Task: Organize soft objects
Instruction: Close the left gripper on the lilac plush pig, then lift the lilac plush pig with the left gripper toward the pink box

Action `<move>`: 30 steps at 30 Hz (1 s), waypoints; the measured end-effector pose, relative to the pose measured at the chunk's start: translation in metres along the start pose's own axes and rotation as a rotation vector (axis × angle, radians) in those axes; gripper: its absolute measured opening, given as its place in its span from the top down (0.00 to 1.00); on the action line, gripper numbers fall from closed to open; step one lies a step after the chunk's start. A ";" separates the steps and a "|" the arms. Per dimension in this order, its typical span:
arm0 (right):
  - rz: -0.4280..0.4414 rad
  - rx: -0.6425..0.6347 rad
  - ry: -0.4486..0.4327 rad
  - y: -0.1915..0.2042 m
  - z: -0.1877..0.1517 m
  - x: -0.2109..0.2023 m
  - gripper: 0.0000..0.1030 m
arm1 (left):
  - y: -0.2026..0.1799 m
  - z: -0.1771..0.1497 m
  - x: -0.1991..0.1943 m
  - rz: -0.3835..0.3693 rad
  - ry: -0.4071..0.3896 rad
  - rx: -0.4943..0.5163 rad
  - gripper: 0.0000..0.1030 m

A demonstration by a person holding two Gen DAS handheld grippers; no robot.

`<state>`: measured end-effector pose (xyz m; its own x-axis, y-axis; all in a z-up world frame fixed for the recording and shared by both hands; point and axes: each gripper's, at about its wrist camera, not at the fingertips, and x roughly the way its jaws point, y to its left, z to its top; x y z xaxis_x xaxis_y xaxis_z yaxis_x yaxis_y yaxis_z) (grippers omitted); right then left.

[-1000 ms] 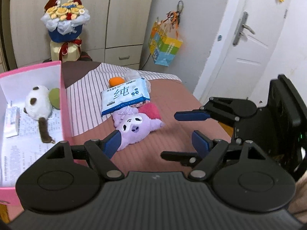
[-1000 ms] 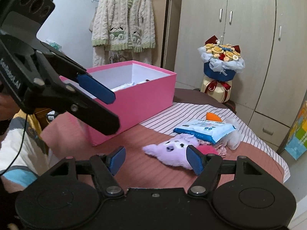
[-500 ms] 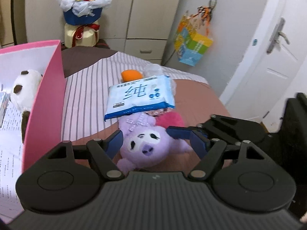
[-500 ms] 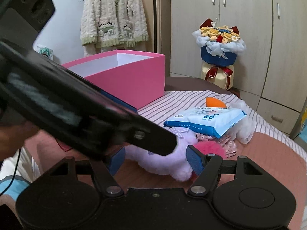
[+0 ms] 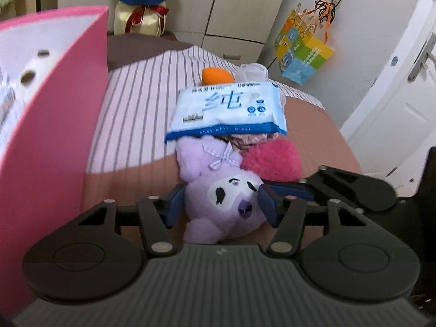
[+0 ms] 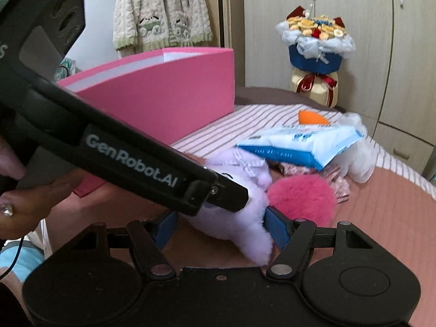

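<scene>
While the left tongs (image 5: pixel 222 204) close, we see the purple plush (image 5: pixel 218 190) between their blue pads, lower centre of frame, on the bed (image 5: pixel 130 125); contact on both sides looks likely. Our right tongs (image 6: pixel 220 229) stand open around the same plush, without pressing it. At left stands the pink box (image 5: pixel 51 125). A wipes pack (image 5: pixel 229 109) lies above the plush.

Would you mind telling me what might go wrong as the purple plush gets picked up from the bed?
1. The wipes pack rests on the purple plush; lifting may drag or tip it.
2. The left tongs are closing on the plush's head while the right tongs straddle its body, and the tools nearly touch; they may collide.
3. The pink pompom touches the plush and could roll away.
</scene>
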<state>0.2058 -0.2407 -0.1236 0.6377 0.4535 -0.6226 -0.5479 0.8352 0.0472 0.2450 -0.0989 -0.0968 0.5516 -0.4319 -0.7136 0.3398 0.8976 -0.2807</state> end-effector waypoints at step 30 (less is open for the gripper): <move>-0.072 0.130 -0.021 0.037 -0.012 -0.014 0.37 | -0.006 -0.032 -0.038 0.009 -0.026 0.037 0.54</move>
<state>0.1702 -0.2203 -0.1225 0.6847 0.3964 -0.6116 -0.4268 0.8983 0.1044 0.1976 -0.0853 -0.0880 0.5744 -0.4260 -0.6990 0.3623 0.8980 -0.2497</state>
